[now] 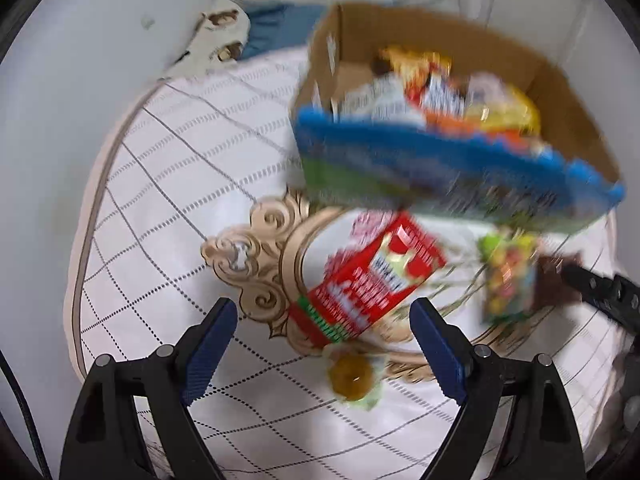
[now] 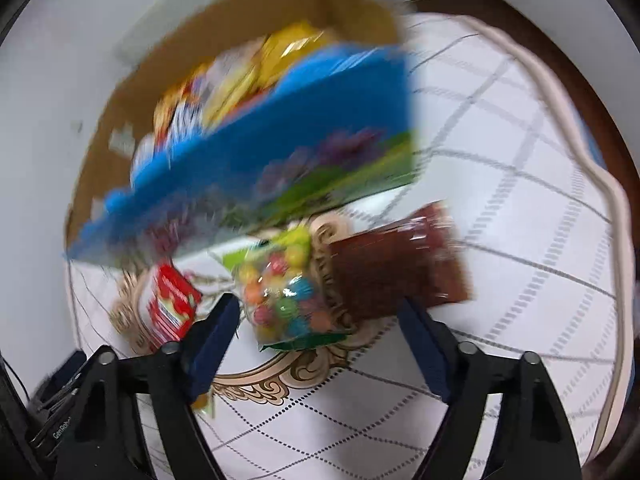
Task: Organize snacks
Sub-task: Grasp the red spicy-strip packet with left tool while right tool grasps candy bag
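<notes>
A cardboard box [image 1: 572, 92] with a blue and green printed front [image 1: 440, 176] holds several snack packets; it also shows in the right wrist view [image 2: 120, 92]. On the white tablecloth lie a red snack box [image 1: 376, 280], a small yellow-green sweet [image 1: 354, 374], a clear bag of coloured candy balls [image 2: 280, 292] and a brown packet [image 2: 396, 268]. My left gripper [image 1: 324, 344] is open and empty just short of the red box. My right gripper [image 2: 318, 336] is open and empty just short of the candy bag. Both views are motion-blurred.
The table [image 1: 168, 184] is round with a grid-pattern cloth and a gold ornament in the middle. A white wall stands behind, with a blue cloth [image 1: 280, 28] at the back. The table's edge curves at the right [image 2: 612, 208].
</notes>
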`<state>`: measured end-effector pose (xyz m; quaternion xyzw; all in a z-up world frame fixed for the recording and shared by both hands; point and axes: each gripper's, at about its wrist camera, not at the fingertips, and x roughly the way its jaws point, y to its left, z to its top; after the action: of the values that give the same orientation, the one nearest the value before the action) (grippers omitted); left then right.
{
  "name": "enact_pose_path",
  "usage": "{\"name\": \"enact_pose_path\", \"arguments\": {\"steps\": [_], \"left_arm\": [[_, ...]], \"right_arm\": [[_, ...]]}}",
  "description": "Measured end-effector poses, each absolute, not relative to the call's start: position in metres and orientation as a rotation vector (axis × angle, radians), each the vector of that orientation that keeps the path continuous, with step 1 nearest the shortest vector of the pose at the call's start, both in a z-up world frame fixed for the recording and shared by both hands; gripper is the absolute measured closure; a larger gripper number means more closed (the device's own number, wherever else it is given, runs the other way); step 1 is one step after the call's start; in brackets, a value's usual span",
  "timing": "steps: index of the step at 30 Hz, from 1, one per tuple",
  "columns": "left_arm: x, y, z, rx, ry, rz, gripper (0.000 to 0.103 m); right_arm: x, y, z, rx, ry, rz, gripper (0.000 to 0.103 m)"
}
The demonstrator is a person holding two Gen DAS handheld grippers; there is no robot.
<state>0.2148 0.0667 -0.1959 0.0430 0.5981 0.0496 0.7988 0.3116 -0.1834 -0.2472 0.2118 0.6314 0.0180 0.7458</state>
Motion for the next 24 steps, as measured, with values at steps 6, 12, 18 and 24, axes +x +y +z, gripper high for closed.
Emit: {"name": "enact_pose_path", "arguments": {"steps": [6,12,18,24], "left_arm": [[0.225,0.038,-0.225,0.374,1.281,-0.020,0.015],[0.240,0.000,-0.260,0.636,1.313,-0.158,0.015],[0.235,-0.010,-0.285,0.675,1.386,-0.236,0.026],[0.230,0.010,-0.288,0.374,1.515,-0.171,0.047]], "right_arm": [[0.332,-0.144,-0.288,0.325,1.495,0.129,0.028],[0.325,-0.133,-0.299,0.230,1.512,0.139,0.042],[0.297,-0.152,-0.301,0.270,1.541,0.108,0.044],[0.274,-0.162,-0.305,0.298,1.569,0.085,0.044]]}}
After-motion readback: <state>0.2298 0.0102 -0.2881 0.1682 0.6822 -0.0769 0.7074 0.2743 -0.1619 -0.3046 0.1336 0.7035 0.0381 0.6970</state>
